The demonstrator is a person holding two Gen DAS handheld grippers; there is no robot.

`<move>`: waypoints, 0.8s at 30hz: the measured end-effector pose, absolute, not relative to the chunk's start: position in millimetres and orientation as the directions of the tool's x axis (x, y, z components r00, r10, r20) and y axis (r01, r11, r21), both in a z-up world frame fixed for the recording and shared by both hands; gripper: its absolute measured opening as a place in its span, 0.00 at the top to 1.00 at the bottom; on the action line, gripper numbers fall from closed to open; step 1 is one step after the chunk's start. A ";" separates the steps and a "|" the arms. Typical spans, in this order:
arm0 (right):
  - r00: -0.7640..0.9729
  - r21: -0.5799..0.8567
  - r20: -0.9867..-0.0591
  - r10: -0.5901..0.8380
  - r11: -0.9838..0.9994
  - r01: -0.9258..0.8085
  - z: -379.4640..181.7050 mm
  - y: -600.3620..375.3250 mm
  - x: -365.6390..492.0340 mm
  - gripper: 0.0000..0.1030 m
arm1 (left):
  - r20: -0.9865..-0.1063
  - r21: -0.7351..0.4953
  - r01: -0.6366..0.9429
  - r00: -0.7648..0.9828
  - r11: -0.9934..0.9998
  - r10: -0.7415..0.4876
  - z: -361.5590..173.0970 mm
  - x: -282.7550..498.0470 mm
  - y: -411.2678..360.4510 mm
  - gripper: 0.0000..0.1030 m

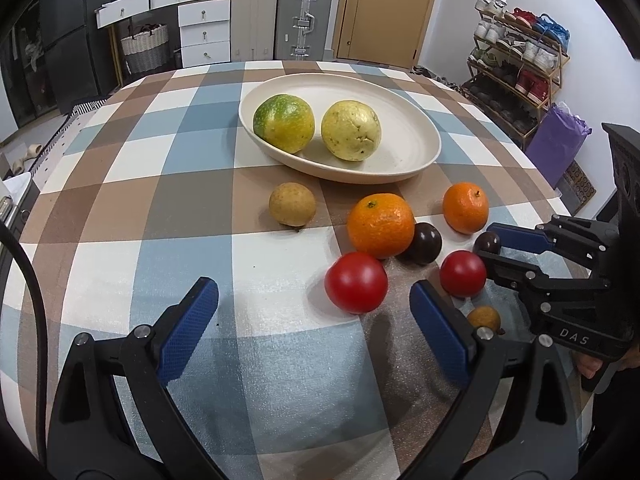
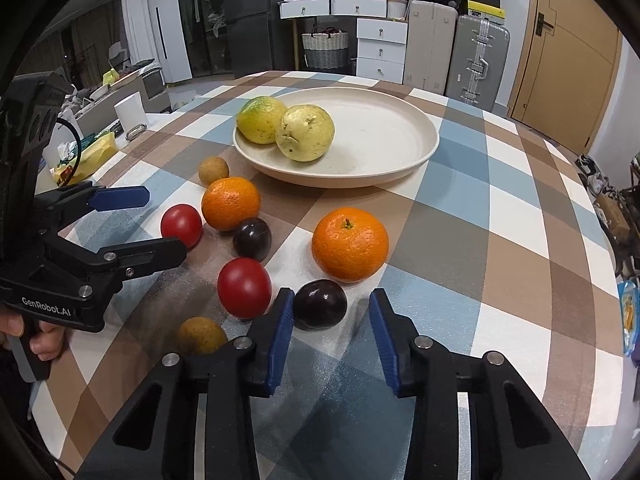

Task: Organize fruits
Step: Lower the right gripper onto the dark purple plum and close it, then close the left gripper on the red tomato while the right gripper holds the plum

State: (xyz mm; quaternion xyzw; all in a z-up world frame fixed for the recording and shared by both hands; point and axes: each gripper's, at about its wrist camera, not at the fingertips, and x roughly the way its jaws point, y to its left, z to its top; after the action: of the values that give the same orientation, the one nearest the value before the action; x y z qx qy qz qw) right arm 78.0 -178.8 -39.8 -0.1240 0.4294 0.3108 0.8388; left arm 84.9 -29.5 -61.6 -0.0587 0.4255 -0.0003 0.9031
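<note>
A cream plate [image 1: 400, 160] holds a green-yellow fruit [image 1: 284, 122] and a yellow fruit [image 1: 351, 130]. On the checked cloth in front of it lie two oranges [image 1: 380, 226], two red tomatoes [image 1: 356, 282], two dark plums [image 1: 424, 243] and two small brown fruits [image 1: 292, 204]. My right gripper [image 2: 331, 294] straddles the nearer plum [image 2: 320, 305]: its left pad touches the plum and a gap shows at the right pad. My left gripper [image 1: 314, 286] stands wide open just short of a tomato, holding nothing.
The round table [image 2: 500, 220] drops off close on the right. Clutter and a white box [image 2: 130, 110] sit beyond its left edge. Drawers, suitcases and a door stand behind, and a shoe rack [image 1: 516, 64] is at the right.
</note>
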 end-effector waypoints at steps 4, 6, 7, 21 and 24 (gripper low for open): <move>0.427 0.068 -0.798 0.426 0.767 -0.638 -39.0 -178.1 77.0 0.71 | -0.767 -0.109 -0.051 0.639 0.993 -0.051 -61.6 86.1 -29.3 0.07; 0.427 0.064 -0.798 0.426 0.764 -0.642 -38.8 -177.0 75.9 0.73 | -0.765 -0.108 -0.050 0.642 0.993 -0.051 -61.4 86.2 -29.6 0.07; 0.425 0.064 -0.798 0.427 0.762 -0.645 -38.7 -176.8 75.2 0.74 | -0.765 -0.108 -0.050 0.642 0.993 -0.051 -61.5 86.3 -29.6 0.07; 0.454 0.078 -0.776 0.438 0.781 -0.620 -31.8 -189.0 69.0 0.75 | -0.766 -0.117 -0.012 0.637 0.993 -0.082 -62.4 89.2 -33.9 0.17; 0.453 0.080 -0.776 0.439 0.781 -0.619 -31.3 -189.4 69.3 0.75 | -0.774 -0.120 0.022 0.625 0.993 -0.107 -64.1 91.5 -39.1 0.24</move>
State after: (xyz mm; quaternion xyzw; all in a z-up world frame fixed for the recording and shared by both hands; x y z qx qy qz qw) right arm 69.3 -189.4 -31.3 -0.1076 0.4190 0.3130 0.8456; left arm 91.5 -39.1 -64.1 -0.0493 0.4317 -0.0358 0.8999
